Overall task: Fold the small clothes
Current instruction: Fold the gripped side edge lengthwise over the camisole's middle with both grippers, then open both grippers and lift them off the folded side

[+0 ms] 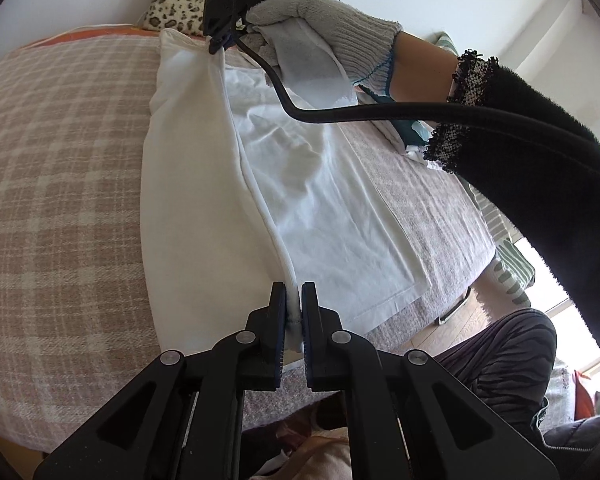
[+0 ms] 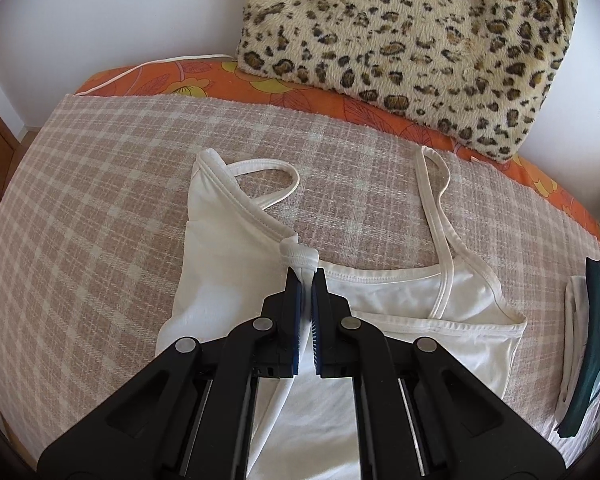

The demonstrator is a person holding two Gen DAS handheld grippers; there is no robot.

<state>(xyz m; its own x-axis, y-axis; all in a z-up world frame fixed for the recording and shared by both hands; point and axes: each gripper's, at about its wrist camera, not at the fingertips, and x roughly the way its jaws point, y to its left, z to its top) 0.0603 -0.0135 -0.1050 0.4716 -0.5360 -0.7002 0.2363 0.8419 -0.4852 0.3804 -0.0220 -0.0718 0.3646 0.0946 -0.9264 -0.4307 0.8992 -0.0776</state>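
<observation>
White camisole pinched: left tongs at hem, right tongs at neckline.

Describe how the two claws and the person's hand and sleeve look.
Both claws, left claw and right claw, are matte black with silver pivot rivets and blue ribbed pads. The hand wears a grey knit glove with blue cuff stitching. A fuzzy black sleeve has speckled trim; a black cable trails past.

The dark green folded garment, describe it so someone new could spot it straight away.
Start at the checked blanket covering the bed, with the white camisole in the middle. Look to the blanket's far right edge: the dark green garment lies there, the only dark piece among white ones.
</observation>
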